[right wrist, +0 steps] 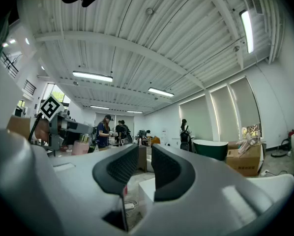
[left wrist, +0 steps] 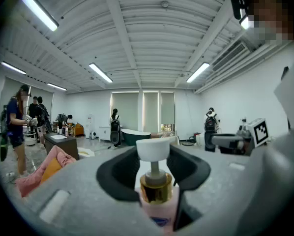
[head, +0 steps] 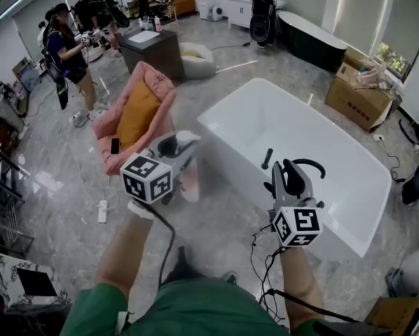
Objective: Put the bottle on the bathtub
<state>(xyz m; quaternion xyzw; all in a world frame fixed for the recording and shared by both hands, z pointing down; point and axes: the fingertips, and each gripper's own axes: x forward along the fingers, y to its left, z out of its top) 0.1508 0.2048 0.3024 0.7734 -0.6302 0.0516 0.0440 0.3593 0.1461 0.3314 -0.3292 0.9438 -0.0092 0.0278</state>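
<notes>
A pink pump bottle (left wrist: 158, 211) with a gold collar and a white pump head lies between the jaws of my left gripper (left wrist: 154, 157), which is shut on it. In the head view the left gripper (head: 182, 146) holds the bottle (head: 190, 183) over the floor, just left of the white bathtub (head: 349, 187). My right gripper (head: 284, 168) hovers over the tub's near rim, pointing upward. Its jaws (right wrist: 144, 154) stand a narrow gap apart with nothing between them. The right gripper view also catches the left gripper and the pink bottle (right wrist: 81, 147) at the left.
A pink armchair (head: 152, 82) with an orange cushion stands left of the tub. Beyond it are a dark cabinet (head: 153, 51), a cardboard box (head: 358, 98) and a dark green tub (head: 311, 40). People (head: 66, 51) stand at the back left. A power strip (head: 102, 211) and cables lie on the floor.
</notes>
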